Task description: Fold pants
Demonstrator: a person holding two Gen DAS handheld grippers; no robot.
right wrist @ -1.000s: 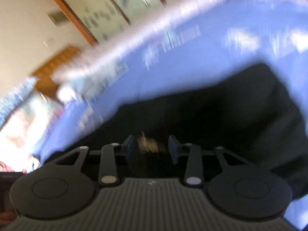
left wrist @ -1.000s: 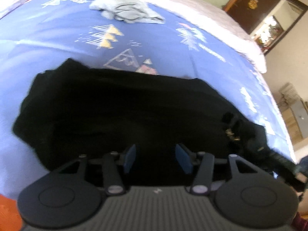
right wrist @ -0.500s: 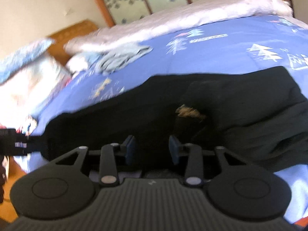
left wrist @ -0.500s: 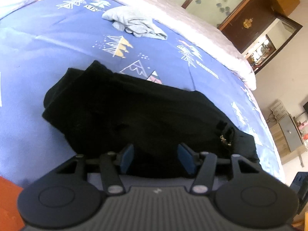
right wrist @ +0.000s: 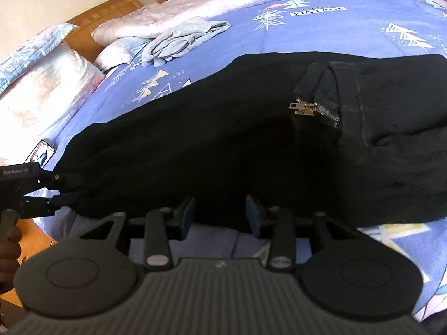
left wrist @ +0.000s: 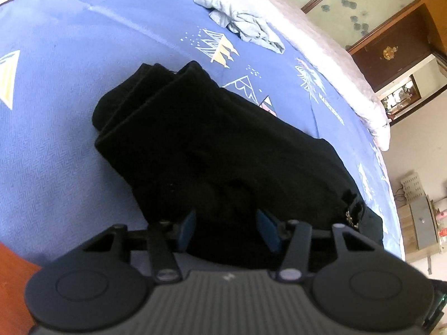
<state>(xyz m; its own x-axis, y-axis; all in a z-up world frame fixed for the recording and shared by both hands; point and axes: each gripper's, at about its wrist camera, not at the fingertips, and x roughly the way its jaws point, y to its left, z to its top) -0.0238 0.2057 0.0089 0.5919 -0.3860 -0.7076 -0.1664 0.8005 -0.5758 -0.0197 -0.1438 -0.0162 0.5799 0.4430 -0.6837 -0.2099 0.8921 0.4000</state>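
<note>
Black pants point(left wrist: 223, 145) lie lengthwise on the blue quilt point(left wrist: 69, 55), legs doubled, hems at the far left, zipper point(left wrist: 349, 217) at the right. My left gripper point(left wrist: 227, 230) is over the pants' near edge. Its jaws are closing, with black cloth between the blue pads, which stand apart from it. In the right wrist view the pants point(right wrist: 223, 128) fill the middle, with the open zipper point(right wrist: 313, 110) at the upper right. My right gripper point(right wrist: 219, 216) is open astride the near edge. The left gripper point(right wrist: 64, 188) straddles the pants' left end.
A crumpled grey garment point(left wrist: 245, 25) lies further back on the bed, also visible in the right wrist view as a grey garment point(right wrist: 181, 39). Pillows point(right wrist: 42, 78) and a wooden headboard point(right wrist: 97, 19) are at the left. A wardrobe point(left wrist: 391, 50) stands beyond the bed.
Both views swung across the bed and sharpened. The pants' leg end now sits further right in the left view. The zipper shifted up and right, and the left gripper entered the right view.
</note>
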